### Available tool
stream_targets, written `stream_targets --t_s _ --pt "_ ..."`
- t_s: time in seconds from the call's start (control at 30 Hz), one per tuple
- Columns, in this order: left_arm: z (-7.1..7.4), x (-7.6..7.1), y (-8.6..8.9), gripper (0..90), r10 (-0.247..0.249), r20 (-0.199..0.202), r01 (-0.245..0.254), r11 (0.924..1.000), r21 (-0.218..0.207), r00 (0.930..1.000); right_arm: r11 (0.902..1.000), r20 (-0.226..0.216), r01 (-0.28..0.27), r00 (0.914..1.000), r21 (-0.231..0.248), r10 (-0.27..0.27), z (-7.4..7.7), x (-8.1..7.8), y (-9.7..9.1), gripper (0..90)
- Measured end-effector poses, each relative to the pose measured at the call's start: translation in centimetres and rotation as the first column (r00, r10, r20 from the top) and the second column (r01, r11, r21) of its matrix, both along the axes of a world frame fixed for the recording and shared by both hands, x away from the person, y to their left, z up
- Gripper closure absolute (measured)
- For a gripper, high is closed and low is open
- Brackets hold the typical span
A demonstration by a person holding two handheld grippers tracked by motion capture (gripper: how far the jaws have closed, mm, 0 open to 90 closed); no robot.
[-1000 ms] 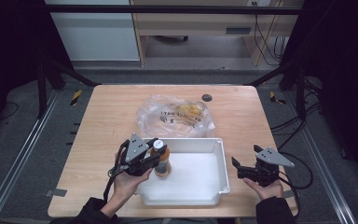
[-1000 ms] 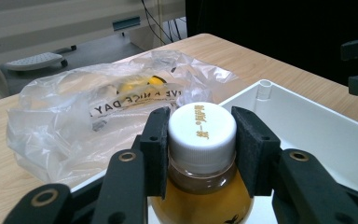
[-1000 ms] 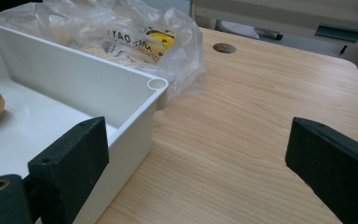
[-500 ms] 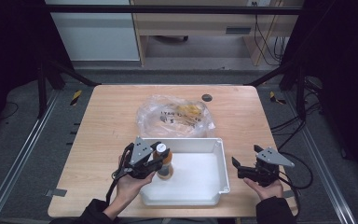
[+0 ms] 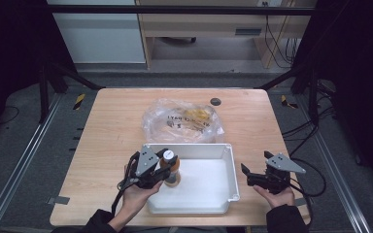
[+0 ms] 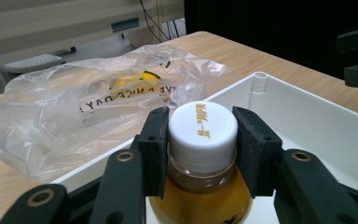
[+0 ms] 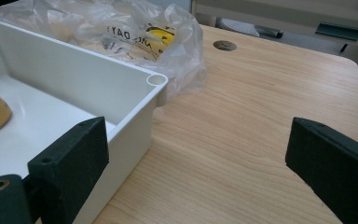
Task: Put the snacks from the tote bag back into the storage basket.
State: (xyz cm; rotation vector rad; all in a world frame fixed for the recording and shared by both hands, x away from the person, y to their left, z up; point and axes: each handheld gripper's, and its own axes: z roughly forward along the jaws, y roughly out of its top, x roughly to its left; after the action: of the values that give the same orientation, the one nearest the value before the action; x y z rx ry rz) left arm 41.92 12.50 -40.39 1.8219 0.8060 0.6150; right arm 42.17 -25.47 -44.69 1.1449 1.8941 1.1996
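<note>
amber-filled bottle point(image 6: 202, 182) stands in the white bin's point(image 5: 223, 150) left end, its white cap pinched between the left gripper's point(image 5: 163, 168) jaws. right gripper point(image 5: 246, 175) sits spread wide beside the bin. since a second ago, bottle and left gripper have come lower and nearer the person.

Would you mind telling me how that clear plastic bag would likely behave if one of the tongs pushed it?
The clear plastic bag looks thin and crumpled, so it would probably buckle rather than slide whole. Its yellow contents seem loose, so they may shift inside. It likely weighs little.
</note>
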Motion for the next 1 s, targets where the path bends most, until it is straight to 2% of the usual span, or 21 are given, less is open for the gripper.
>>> stream_targets --t_s 0.3,0.5,0.8,1.0 --pt "0.4 -0.1 0.1 39.3 -0.017 0.0 0.017 0.9996 -0.021 0.9999 1.0 0.002 0.001 1.0 0.0 -0.001 0.0 0.0 0.0 6.1" --pt "1.2 -0.3 0.9 32.5 -0.017 0.015 0.018 0.9989 -0.044 0.9997 1.0 0.0 0.002 1.0 -0.002 -0.002 0.0 0.0 -0.1 5.9" --pt "2.4 -0.3 2.9 27.5 -0.005 0.046 0.009 0.9971 -0.076 0.9989 1.0 0.003 0.008 1.0 0.004 -0.008 0.1 0.0 -0.2 5.8" --pt "2.2 0.1 4.7 26.2 0.005 0.046 -0.002 0.9972 -0.075 0.9989 0.9999 0.004 0.011 0.9999 0.007 -0.011 0.2 0.0 -0.2 5.6"
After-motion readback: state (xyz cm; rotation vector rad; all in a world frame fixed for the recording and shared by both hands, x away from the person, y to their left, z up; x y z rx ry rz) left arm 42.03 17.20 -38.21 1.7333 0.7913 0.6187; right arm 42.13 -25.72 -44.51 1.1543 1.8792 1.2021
